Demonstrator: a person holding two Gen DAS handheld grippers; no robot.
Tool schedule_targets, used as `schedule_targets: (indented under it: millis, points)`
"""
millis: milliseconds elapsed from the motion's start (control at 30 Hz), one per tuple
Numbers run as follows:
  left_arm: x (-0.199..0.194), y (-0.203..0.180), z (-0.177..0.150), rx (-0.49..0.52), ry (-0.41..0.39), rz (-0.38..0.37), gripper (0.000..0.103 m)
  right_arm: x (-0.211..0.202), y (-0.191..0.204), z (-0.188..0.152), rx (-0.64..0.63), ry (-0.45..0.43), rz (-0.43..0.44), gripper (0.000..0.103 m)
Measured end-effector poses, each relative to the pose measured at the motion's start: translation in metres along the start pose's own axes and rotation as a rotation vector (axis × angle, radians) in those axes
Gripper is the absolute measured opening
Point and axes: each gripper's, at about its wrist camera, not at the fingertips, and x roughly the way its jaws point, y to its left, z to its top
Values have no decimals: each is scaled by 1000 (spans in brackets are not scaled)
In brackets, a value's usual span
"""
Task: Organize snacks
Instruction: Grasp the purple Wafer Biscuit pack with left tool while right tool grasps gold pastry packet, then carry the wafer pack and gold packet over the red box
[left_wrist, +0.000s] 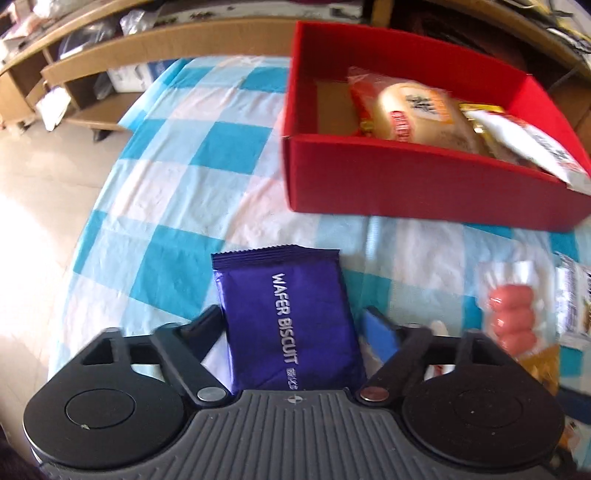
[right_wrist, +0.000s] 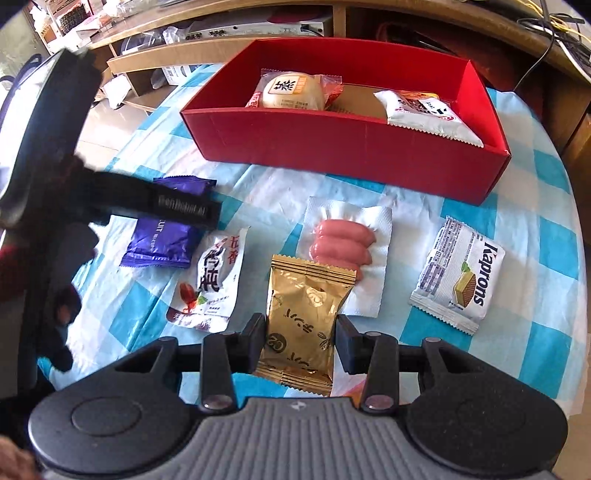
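Both claws look mid-grab, left claw (left_wrist: 293, 321) straddling the purple wafer biscuit pack (left_wrist: 288, 321) and right claw (right_wrist: 301, 332) around the gold packet (right_wrist: 303, 321), neither clearly clamped; two snacks sit in the red box (right_wrist: 332, 144), six remain on the table (right_wrist: 517, 206).

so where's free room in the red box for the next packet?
Red box: bare cardboard floor between the round bun pack and the white packet, plus the left end beside the bun. Right end is crowded. On the cloth, snacks crowd the strip before the box.
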Motion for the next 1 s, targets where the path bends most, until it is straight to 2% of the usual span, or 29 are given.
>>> schedule_targets:
  millis: [200, 500, 700, 1000]
  points:
    - [-12, -5, -11, 41, -4, -34, 73, -10, 1, 2, -5, -45, -7, 70]
    - [-54, -15, -4, 58, -110, -131, 73, -23, -13, 19, 39, -116, -32, 70]
    - [-65, -28, 20, 71, -163, -178, 73, -29, -25, 54, 75, -189, -52, 70]
    - [-56, -42, 72, 62, -224, -164, 73, -19, -47, 109, 104, -252, -86, 70]
